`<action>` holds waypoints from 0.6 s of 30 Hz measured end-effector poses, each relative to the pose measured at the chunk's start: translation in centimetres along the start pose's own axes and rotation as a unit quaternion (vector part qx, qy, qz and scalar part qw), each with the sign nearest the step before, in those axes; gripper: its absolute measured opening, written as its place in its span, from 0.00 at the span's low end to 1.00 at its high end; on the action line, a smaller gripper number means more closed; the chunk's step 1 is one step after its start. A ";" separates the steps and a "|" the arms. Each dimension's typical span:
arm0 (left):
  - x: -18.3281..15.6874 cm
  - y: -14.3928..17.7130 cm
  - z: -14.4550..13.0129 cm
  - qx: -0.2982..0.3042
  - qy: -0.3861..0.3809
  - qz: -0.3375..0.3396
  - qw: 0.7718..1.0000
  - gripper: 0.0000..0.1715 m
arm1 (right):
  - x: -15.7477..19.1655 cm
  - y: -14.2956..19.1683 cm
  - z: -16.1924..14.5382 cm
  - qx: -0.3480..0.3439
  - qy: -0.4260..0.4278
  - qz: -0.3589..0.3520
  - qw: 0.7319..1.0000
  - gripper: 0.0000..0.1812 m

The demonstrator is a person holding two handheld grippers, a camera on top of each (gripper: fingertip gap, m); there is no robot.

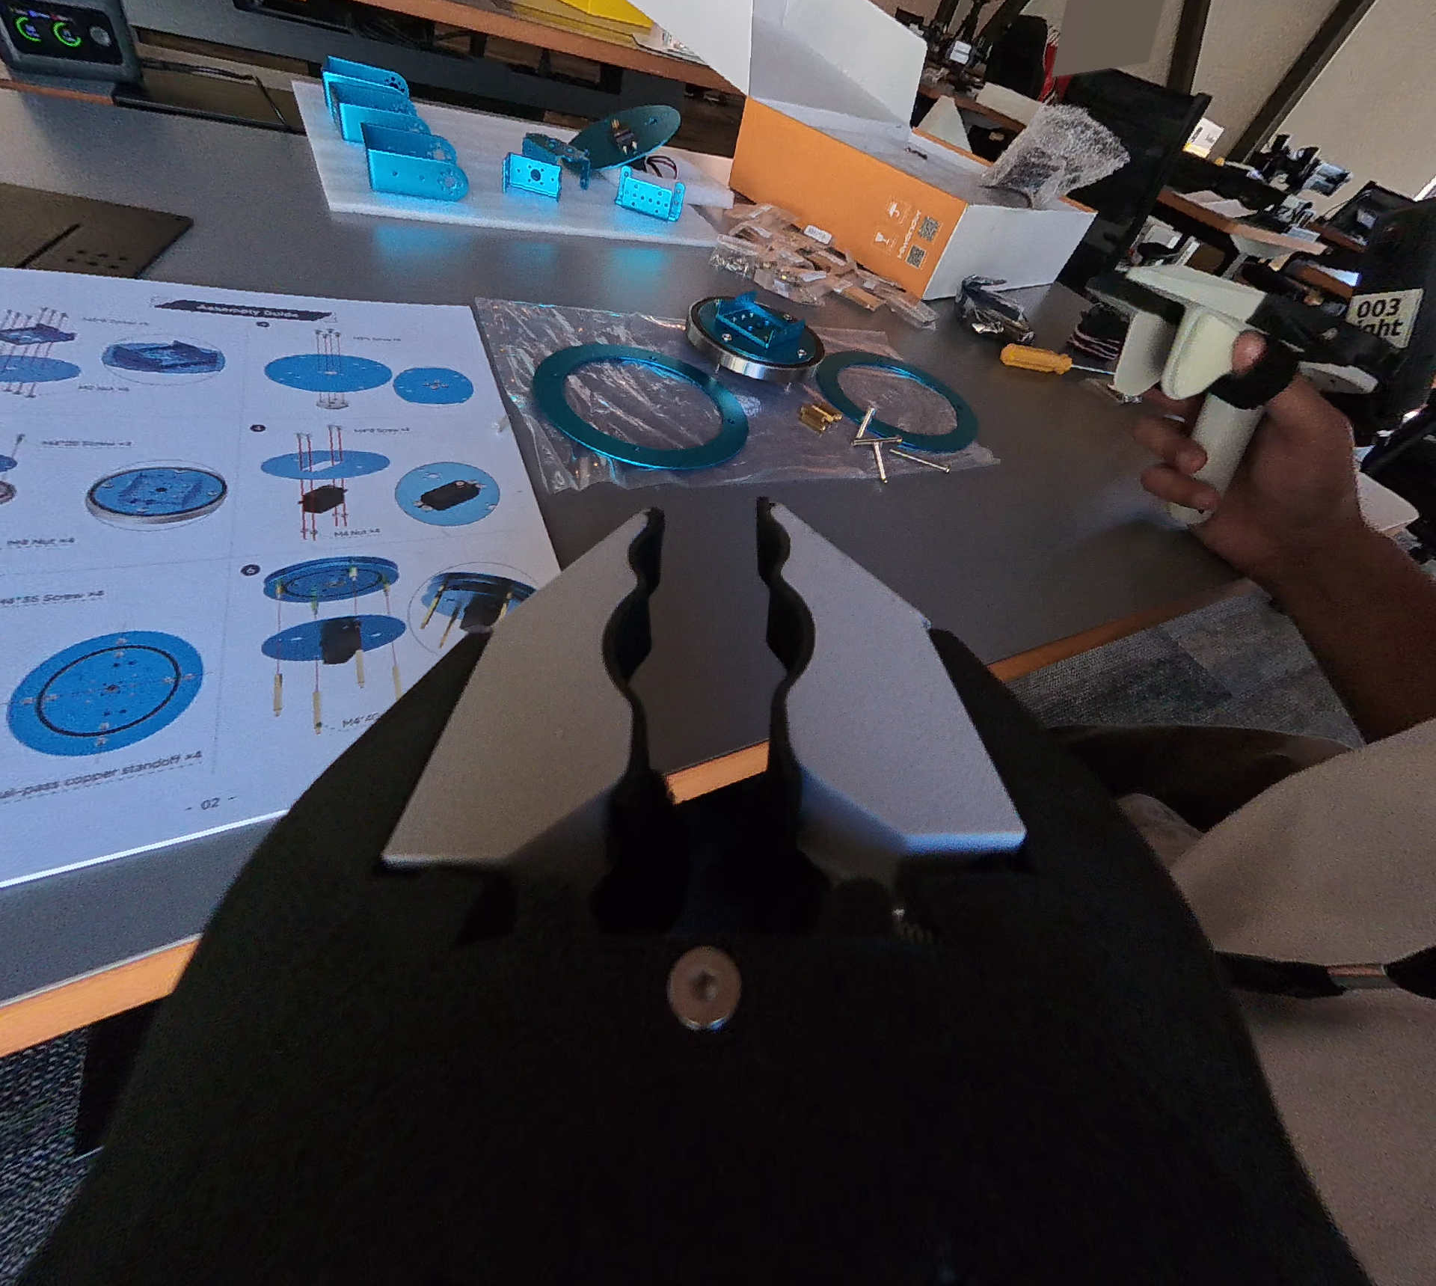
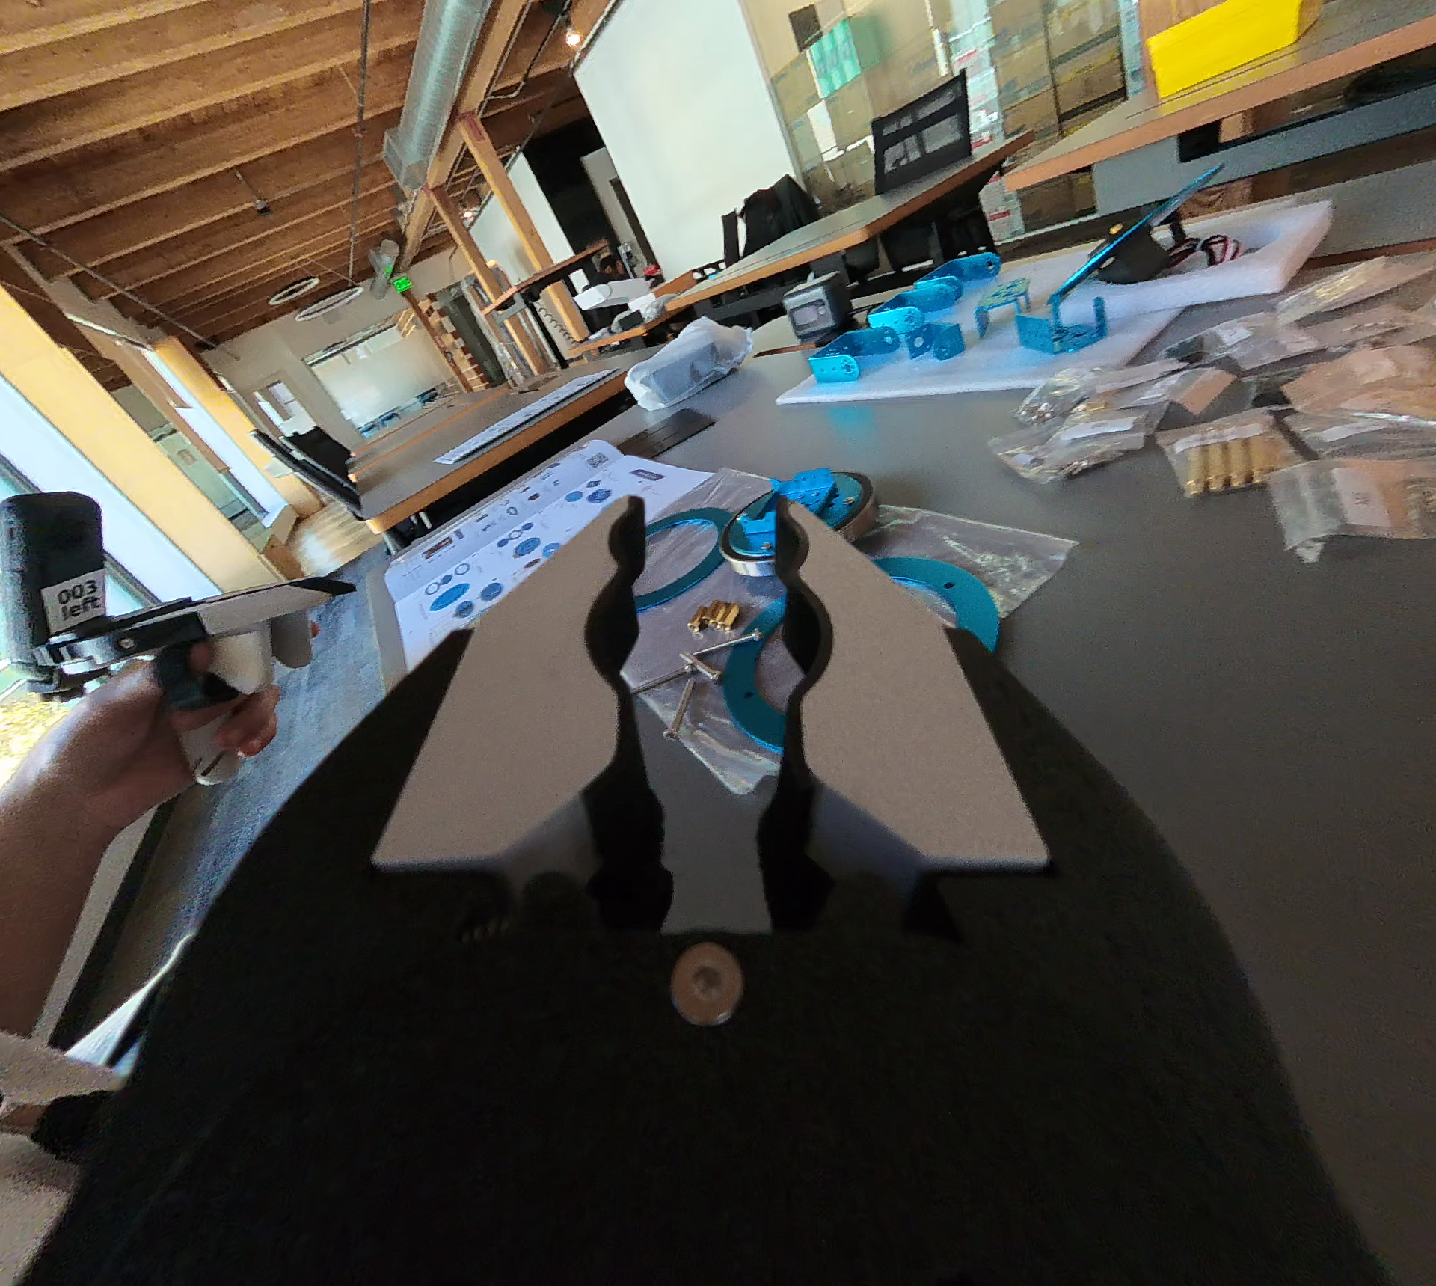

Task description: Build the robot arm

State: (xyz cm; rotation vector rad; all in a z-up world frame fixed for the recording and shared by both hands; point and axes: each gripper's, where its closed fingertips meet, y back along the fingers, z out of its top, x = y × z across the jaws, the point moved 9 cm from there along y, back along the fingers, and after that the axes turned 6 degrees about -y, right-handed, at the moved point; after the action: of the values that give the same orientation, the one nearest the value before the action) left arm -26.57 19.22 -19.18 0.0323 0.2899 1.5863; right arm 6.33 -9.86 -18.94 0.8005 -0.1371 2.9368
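Both fingers (image 1: 649, 549) parted, holding nothing

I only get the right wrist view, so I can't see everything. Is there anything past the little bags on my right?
Observer: Yes. The left wrist view shows an orange and white box with its lid open, just behind the bags.
Operator: Any tools I can't see?
Observer: A yellow-handled screwdriver lies on the table near that box.
Operator: Who holds the right gripper?
Observer: A person's hand, wrapped round its white handle.
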 end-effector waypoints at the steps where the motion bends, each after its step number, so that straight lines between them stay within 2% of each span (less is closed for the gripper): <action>1: 0.1 0.0 0.1 -0.001 0.002 -0.002 1.000 0.13 | -0.3 -0.1 0.1 0.002 0.000 -0.008 1.000 0.17; 6: 1.1 -0.5 0.6 0.009 -0.006 -0.025 1.000 0.14 | -0.9 -1.2 -0.3 0.030 0.013 -0.046 0.998 0.18; 9: 2.4 -0.9 1.1 0.021 -0.025 -0.029 0.999 0.14 | -1.2 -2.6 0.5 0.038 0.076 -0.101 0.991 0.17; 10: 2.8 -1.0 1.3 0.024 -0.031 -0.030 0.999 0.14 | -1.8 -3.7 1.4 0.055 0.103 -0.140 0.983 0.17; 14: 4.2 -1.6 2.0 0.005 -0.049 -0.049 0.998 0.14 | -6.4 -11.5 7.2 0.178 0.157 -0.265 0.935 0.19; 16: 4.8 -2.0 2.0 -0.005 -0.046 -0.064 0.997 0.14 | -10.3 -16.5 9.6 0.244 0.135 -0.313 0.908 0.28; 18: 5.4 -2.1 1.9 -0.017 -0.036 -0.074 0.996 0.14 | -14.8 -20.7 11.2 0.273 0.104 -0.362 0.886 0.29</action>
State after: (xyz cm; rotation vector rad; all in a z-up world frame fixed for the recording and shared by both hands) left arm -24.36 24.86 -18.60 0.0397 0.2044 1.4387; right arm 26.99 8.44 -15.60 0.4244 0.8462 2.2958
